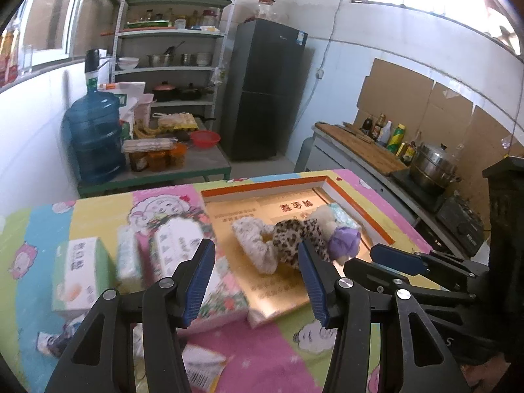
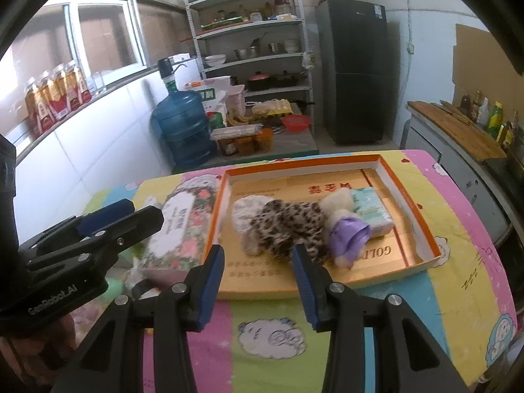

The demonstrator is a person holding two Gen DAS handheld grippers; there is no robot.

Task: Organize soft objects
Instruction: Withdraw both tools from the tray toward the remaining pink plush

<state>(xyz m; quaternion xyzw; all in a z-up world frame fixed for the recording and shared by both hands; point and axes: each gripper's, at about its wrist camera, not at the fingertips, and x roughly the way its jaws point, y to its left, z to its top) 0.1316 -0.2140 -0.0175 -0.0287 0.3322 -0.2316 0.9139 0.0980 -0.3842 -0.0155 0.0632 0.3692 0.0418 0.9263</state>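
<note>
Table (image 2: 458, 216): your worktop wore a bright cartoon-print cloth, and everything for the job sat on it.
Tray (image 2: 409, 196): a shallow orange-rimmed box with a gold floor lay on the cloth, ahead of both your grippers.
Floral box (image 2: 178, 226): it lay on the cloth just beside the tray, on its left in the right wrist view.
Green box (image 1: 80, 271): it stood left of the floral box in the left wrist view, blurred.
Leopard cloth (image 2: 288, 226): a spotted soft piece sat mid-tray, lying over the white one.
White cloth (image 2: 244, 216): a pale fluffy piece, touching the leopard cloth on its left.
Tissue pack (image 2: 371, 211): a mint-green pack lay in the tray, right of the soft heap.
Purple piece (image 2: 347, 235): it sat between the leopard cloth and the tissue pack, touching both.
Left gripper (image 1: 257, 278): you held its fingers spread, with nothing between them, above the tray's near edge.
Right gripper (image 2: 258, 281): its fingers stood apart too and held nothing, short of the leopard cloth.
</note>
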